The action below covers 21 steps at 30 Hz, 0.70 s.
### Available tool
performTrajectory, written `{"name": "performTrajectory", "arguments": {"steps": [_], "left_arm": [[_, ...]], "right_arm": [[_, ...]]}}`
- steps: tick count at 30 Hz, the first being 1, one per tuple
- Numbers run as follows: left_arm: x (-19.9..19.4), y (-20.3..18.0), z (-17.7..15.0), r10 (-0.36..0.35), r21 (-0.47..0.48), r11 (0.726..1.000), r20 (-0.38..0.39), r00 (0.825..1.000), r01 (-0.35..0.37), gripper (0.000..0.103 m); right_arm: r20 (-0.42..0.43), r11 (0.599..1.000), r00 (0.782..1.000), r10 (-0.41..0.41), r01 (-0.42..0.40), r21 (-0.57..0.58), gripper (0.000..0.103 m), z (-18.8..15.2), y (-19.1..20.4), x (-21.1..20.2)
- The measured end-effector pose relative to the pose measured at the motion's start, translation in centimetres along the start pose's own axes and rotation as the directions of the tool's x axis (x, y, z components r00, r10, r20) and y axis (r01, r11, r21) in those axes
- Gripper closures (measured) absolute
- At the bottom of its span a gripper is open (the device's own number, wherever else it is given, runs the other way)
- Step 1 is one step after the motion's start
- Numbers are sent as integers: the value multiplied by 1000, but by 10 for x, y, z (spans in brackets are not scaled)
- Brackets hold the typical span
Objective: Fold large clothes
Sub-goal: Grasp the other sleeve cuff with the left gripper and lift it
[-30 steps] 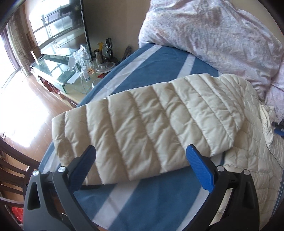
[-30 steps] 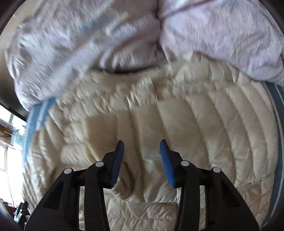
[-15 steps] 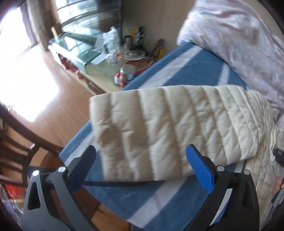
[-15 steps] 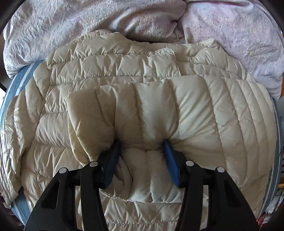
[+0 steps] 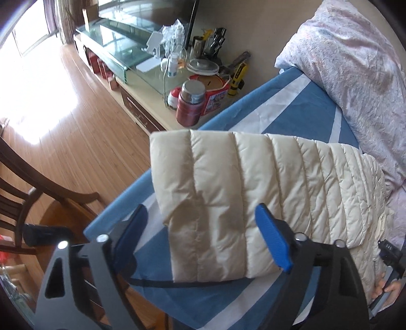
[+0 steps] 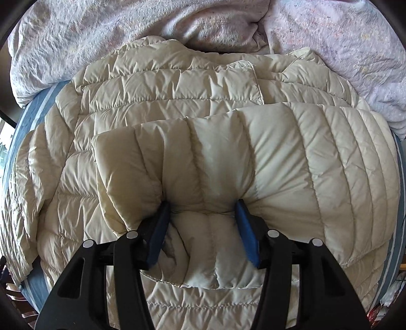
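Jacket [image 6: 203,157]: cream quilted puffer, spread on the bed [image 5: 291,106] over a blue-and-white striped sheet, one sleeve [image 5: 228,193] reaching out to the bed's edge.
Left tongs [image 5: 203,228]: above the sleeve's cuff end, jaws closing, cuff between the blue pads [image 5: 271,241] but neither pad pressing on it.
Right tongs [image 6: 203,223]: pointing down, clenched on a bunched fold of the other sleeve lying across the jacket body, padding bulging around both pads.
Duvet [image 6: 177,22]: pale floral, heaped beyond the collar.
Bedside surface [image 5: 152,101]: cluttered; red flask [image 5: 190,104] near the bed.
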<state>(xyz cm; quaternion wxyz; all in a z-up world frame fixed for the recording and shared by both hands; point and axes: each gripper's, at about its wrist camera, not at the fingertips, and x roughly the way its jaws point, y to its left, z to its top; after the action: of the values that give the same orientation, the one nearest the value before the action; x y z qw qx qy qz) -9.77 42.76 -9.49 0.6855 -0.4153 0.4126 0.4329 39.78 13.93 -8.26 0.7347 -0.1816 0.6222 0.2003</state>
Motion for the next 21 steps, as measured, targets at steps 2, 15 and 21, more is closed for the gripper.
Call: {"name": "performTrajectory", "arguments": {"steps": [2, 15, 21], "left_arm": [[4, 0, -2, -7, -14, 1000, -11, 1000, 7, 24], [5, -11, -5, -70, -54, 996, -15, 997, 69, 90], [-11, -28, 3, -111, -54, 992, 39, 993, 113, 98]], "right_arm": [[1, 1000, 1000, 3, -3, 3, 47, 0, 0, 0], [3, 1000, 1000, 5, -5, 3, 46, -1, 1, 1], [2, 1000, 1000, 19, -19, 0, 43, -2, 2, -2]]}}
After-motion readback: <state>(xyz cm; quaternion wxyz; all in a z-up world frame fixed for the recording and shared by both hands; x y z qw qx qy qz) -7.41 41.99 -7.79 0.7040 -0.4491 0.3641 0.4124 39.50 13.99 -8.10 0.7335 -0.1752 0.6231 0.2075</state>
